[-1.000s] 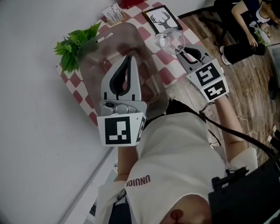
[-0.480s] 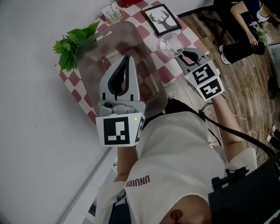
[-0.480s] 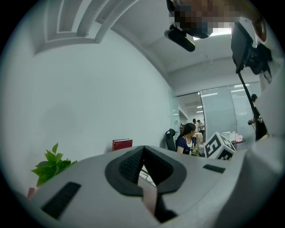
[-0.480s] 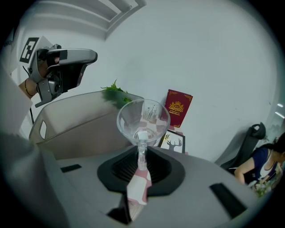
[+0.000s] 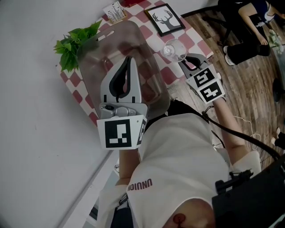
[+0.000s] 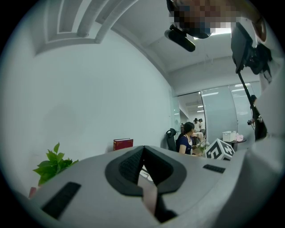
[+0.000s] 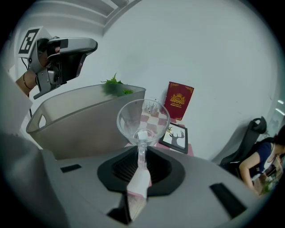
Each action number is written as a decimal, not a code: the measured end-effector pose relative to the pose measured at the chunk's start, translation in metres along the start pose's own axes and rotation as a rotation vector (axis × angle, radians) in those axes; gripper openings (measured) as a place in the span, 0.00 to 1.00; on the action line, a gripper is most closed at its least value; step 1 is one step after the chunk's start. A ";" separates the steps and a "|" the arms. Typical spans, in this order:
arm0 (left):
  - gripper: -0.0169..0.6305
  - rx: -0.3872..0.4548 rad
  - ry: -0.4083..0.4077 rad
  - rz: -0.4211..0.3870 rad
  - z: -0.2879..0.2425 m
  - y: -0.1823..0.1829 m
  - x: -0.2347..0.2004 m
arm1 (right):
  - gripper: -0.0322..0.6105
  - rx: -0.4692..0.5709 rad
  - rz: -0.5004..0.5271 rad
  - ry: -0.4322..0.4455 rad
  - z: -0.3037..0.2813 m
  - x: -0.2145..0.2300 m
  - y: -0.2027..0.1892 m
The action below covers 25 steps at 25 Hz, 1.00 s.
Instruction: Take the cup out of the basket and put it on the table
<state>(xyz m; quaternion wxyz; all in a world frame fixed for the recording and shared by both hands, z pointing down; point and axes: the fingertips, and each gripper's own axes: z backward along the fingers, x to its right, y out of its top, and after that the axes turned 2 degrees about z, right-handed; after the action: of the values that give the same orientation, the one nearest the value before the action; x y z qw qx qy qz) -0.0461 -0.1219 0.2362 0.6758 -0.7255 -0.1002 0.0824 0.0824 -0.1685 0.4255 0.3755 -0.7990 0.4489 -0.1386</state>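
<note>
A clear stemmed glass cup (image 5: 174, 49) hangs upright over the right side of the checked table (image 5: 75, 87), outside the basket. My right gripper (image 5: 185, 57) is shut on its stem. In the right gripper view the cup (image 7: 142, 118) rises straight out of the right gripper (image 7: 141, 156), with the bowl above the pads. The translucent grey basket (image 5: 111, 44) stands left of it, and its wall (image 7: 80, 116) fills the left of that view. My left gripper (image 5: 131, 60) hovers over the basket with its jaws together and nothing in them. Its tips (image 6: 142, 153) point at the wall.
A framed deer picture (image 5: 164, 18) lies just beyond the cup, with a red book (image 7: 179, 100) upright behind it. A green plant (image 5: 73, 44) sits at the table's far left and a small card (image 5: 115, 13) at the back. A person (image 5: 249, 26) sits on the wooden floor side, right.
The right gripper has shifted slightly, and the cup in it has drifted a little toward the table's near right edge. The left gripper has stayed over the basket.
</note>
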 end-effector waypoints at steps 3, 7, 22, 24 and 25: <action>0.04 -0.003 0.002 -0.001 -0.001 -0.001 0.000 | 0.14 -0.014 -0.006 0.005 -0.003 -0.001 -0.007; 0.04 -0.005 0.002 -0.001 -0.002 -0.001 0.000 | 0.14 -0.033 -0.013 0.011 -0.006 -0.003 -0.016; 0.04 -0.015 -0.004 -0.011 -0.006 -0.003 0.003 | 0.14 -0.095 -0.051 0.022 -0.021 -0.015 -0.048; 0.04 -0.016 -0.004 -0.012 -0.006 -0.003 0.003 | 0.14 -0.101 -0.055 0.026 -0.022 -0.017 -0.051; 0.04 -0.016 -0.003 -0.012 -0.007 -0.003 0.003 | 0.14 -0.104 -0.058 0.027 -0.023 -0.018 -0.053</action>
<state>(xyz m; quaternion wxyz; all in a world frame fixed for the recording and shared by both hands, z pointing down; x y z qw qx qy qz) -0.0418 -0.1272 0.2393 0.6703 -0.7302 -0.1064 0.0788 0.0917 -0.1483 0.4813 0.3235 -0.8280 0.4372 -0.1365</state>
